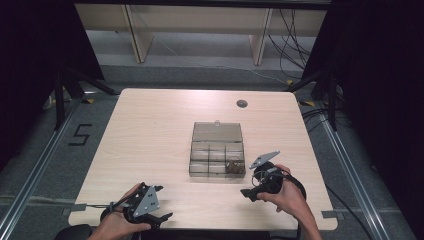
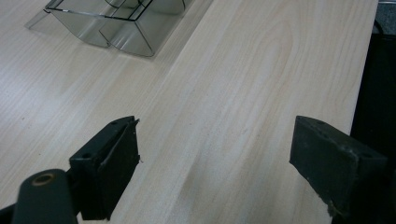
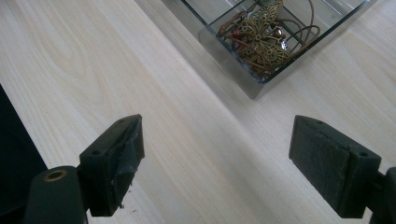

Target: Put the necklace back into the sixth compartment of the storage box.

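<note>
A clear plastic compartment box (image 1: 217, 159) is sitting at the middle of the wooden table (image 1: 150, 130), its hinged lid (image 1: 217, 132) lying open and flat behind it. A brass butterfly pendant necklace (image 3: 264, 35) on a brown cord is lying in the box's front right corner compartment. The right gripper (image 1: 250, 192) is hovering just in front of that corner, its jaws standing wide apart with nothing between them. The left gripper (image 1: 162, 202) is resting near the table's front edge, well apart from the box on its left, jaws likewise spread wide and empty.
</note>
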A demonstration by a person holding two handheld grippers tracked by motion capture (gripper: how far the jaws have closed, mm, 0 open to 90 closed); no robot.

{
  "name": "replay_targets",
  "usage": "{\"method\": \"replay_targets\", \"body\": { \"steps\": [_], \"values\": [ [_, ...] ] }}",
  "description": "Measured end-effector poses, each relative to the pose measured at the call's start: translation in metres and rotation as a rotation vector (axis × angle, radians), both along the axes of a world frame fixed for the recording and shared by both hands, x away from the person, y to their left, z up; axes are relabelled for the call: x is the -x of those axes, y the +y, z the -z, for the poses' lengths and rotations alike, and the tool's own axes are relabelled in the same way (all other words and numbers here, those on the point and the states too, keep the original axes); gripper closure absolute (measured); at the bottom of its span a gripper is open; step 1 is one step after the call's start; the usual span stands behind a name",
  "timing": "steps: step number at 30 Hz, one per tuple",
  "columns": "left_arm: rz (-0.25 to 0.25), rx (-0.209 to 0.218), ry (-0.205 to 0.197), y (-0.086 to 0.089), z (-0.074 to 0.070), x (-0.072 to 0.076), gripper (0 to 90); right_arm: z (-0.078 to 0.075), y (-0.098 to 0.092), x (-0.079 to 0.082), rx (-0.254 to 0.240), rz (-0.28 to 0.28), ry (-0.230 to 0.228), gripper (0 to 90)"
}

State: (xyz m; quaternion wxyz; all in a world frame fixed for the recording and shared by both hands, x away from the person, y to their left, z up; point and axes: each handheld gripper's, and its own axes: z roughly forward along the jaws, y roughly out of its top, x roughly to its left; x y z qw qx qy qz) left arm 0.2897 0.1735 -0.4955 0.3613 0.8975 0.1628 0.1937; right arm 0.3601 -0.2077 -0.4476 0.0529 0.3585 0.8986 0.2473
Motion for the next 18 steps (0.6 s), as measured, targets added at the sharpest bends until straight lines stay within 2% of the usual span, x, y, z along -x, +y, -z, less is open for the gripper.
{"method": "replay_targets", "body": {
  "steps": [1,2,3,7,9,10,13,15,16,17,18],
  "values": [
    [0.000,-0.002,0.000,0.000,0.000,0.000,15.0,0.000,0.000,0.000,-0.001,0.006,0.007,19.0],
    [0.001,-0.001,0.000,0.000,0.000,0.000,15.0,0.002,-0.002,-0.001,-0.004,-0.021,-0.028,18.9],
    [0.002,-0.001,-0.001,0.000,0.000,0.000,15.0,0.002,-0.002,0.000,0.000,0.008,-0.016,18.8],
    [-0.004,-0.003,-0.008,0.000,0.000,0.000,15.0,0.002,-0.004,0.003,-0.020,0.012,-0.013,18.8],
    [-0.004,-0.001,-0.008,0.000,0.000,0.000,15.0,0.006,-0.005,0.003,-0.021,0.025,-0.031,18.7],
    [-0.004,-0.001,-0.008,0.000,0.000,0.000,15.0,0.007,-0.006,0.003,-0.037,0.010,-0.038,18.7],
    [0.000,-0.002,-0.002,0.000,0.000,0.001,15.0,0.007,-0.007,0.005,-0.038,0.012,-0.016,18.7],
    [0.000,-0.003,-0.003,0.000,0.000,0.001,15.0,0.012,-0.007,0.006,-0.038,0.024,-0.044,18.7],
    [0.001,-0.004,-0.003,0.000,0.000,0.001,15.0,0.011,-0.008,0.006,-0.030,0.027,-0.037,18.7],
    [0.001,0.002,-0.004,0.000,0.000,0.001,15.0,0.011,-0.009,0.005,-0.031,0.000,-0.039,18.7],
    [0.002,0.001,-0.004,0.000,0.000,0.000,15.0,0.011,-0.009,0.007,-0.036,0.016,-0.034,18.7]
  ]
}}
